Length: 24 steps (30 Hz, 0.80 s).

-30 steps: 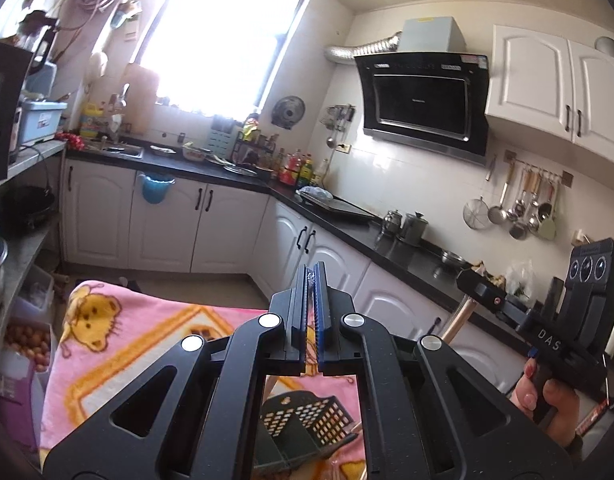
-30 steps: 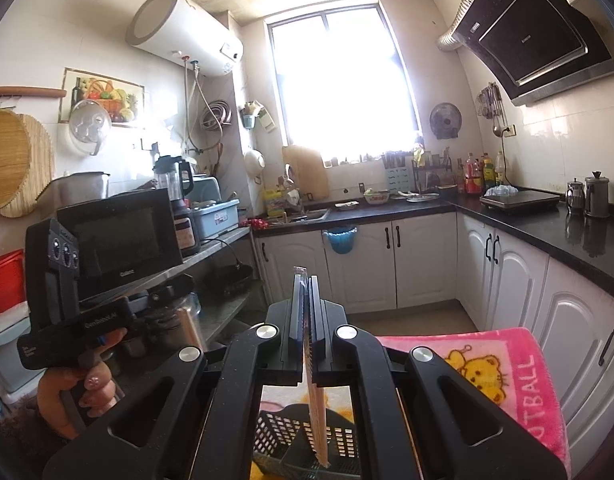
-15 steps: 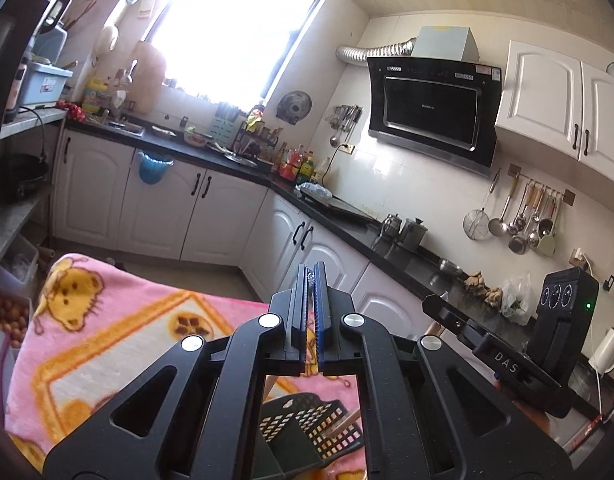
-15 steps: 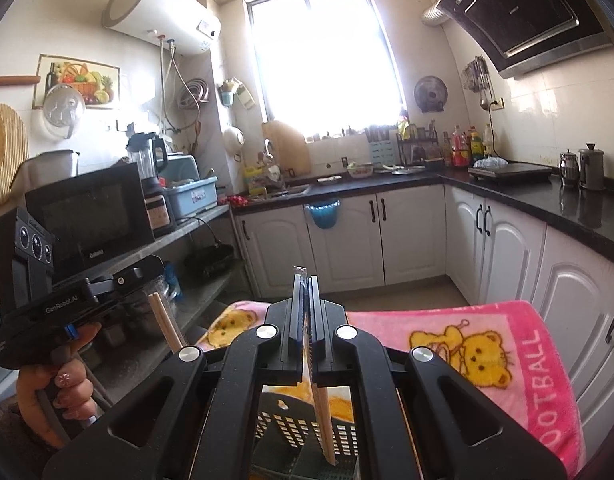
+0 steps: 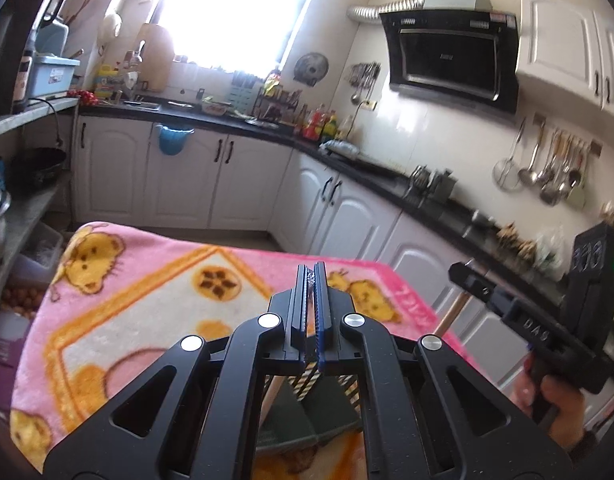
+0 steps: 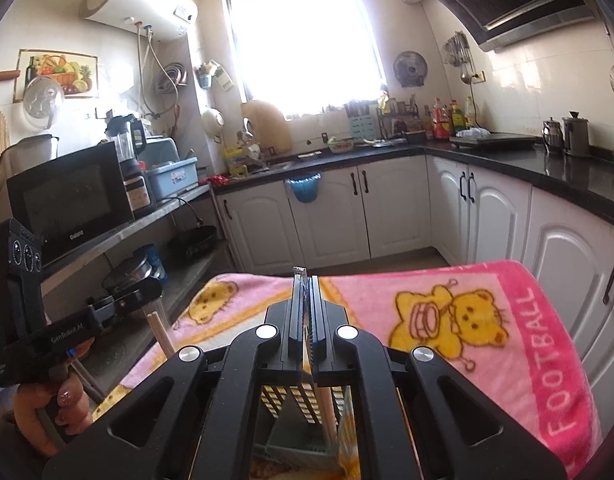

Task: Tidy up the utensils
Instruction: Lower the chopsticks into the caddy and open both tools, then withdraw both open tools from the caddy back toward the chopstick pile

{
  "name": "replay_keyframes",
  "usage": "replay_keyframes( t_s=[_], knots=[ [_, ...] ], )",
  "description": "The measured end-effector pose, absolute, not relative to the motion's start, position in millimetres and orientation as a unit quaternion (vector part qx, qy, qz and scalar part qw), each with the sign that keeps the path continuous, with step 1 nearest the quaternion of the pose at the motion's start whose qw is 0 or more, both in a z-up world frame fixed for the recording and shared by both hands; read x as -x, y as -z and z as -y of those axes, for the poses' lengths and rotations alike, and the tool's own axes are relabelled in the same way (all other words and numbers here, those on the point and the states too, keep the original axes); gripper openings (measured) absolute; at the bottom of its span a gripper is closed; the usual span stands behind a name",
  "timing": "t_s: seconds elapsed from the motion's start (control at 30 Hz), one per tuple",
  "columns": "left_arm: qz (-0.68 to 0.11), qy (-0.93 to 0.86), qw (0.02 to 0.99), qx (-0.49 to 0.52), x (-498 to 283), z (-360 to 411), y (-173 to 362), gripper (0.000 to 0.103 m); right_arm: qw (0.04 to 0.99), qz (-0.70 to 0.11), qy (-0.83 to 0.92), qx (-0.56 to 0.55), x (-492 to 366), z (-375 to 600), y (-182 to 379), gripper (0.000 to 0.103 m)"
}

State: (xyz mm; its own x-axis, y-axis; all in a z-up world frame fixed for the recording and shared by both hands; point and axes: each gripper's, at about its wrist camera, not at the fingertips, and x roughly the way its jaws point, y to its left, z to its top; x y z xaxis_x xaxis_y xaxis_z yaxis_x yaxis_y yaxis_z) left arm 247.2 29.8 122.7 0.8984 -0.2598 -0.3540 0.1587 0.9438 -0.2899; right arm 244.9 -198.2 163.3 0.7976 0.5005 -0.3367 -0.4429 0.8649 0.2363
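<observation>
Our left gripper (image 5: 311, 276) sat clamped on a wooden-handled utensil (image 5: 273, 394), whose working end we could not make out. The right gripper (image 6: 305, 280) pinched a pale wooden stick (image 6: 327, 408) reaching down into the dark mesh basket (image 6: 291, 400) at lower centre, mostly hidden behind our linkages. Beneath lay the pink bear blanket (image 6: 547, 360), lettered "FOOTBALL". At the left edge, the other handle read "GenRobot.AI"; farther back stood a Galanz microwave (image 6: 67, 200).
</observation>
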Motion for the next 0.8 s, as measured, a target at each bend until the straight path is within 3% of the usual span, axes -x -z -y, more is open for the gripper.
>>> replay_keyframes(
  t_s=[0.07, 0.13, 0.37, 0.8],
  knots=[
    [-0.204, 0.11, 0.965, 0.12, -245, -26, -119, 0.001, 0.945, -0.203, -0.244, -0.074, -242, 201, -158, 0.007],
    [-0.213, 0.11, 0.964, 0.115, -245, -23, -115, 0.001, 0.946, -0.209, -0.237, -0.076, -239, 206, -151, 0.02],
    [-0.215, 0.105, 0.966, 0.096, -236, -16, -110, 0.004, 0.948, -0.217, -0.217, -0.082, -224, 222, -141, 0.039],
    [-0.213, 0.086, 0.966, 0.118, -214, -25, -103, 0.071, 0.952, -0.224, -0.197, -0.07, -197, 236, -134, 0.062]
  ],
)
